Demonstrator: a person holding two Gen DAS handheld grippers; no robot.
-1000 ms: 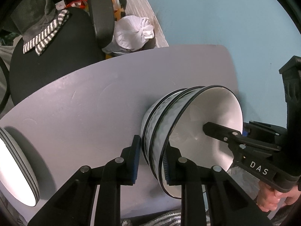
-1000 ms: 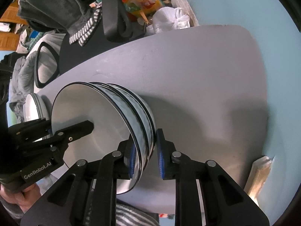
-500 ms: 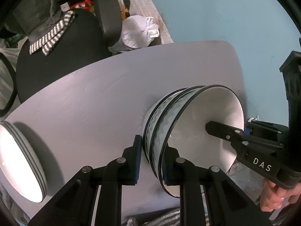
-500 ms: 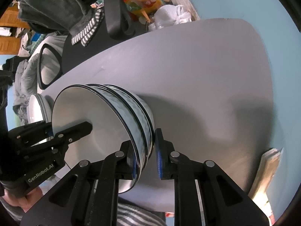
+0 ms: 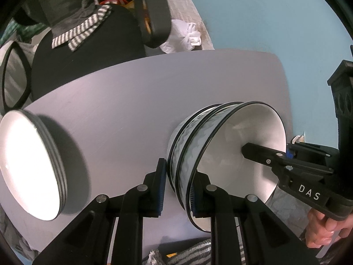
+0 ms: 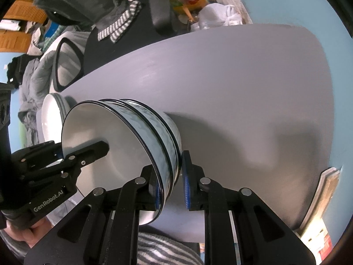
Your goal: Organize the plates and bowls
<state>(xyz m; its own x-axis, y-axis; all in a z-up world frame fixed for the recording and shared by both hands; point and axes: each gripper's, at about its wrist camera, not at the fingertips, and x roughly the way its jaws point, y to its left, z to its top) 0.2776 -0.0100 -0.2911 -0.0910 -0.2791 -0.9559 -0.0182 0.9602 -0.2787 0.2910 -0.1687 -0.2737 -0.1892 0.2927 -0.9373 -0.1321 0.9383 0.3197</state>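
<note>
Bowl stack [image 5: 198, 145] shifted left toward plate stack [image 5: 33, 165]. Left hand-held gripper [image 5: 177, 187] and right hand-held gripper [image 6: 169, 185] clamped on opposite rims. Worktop [image 5: 123, 101] open between stacks.

I am counting three bowls [image 5: 198, 154] nested in one stack, going by the three dark rims showing on its side; in the right wrist view the same stack of bowls [image 6: 154, 132] is showing those three rims again. I am counting one stack of plates [image 5: 30, 165] sitting on the left of the bench [image 5: 132, 101]; its edges are suggesting three or four plates, but I cannot tell the exact number. I am working with two tongs, my left tongs [image 5: 177, 185] and my right tongs [image 6: 171, 184]. There is one bench.
</note>
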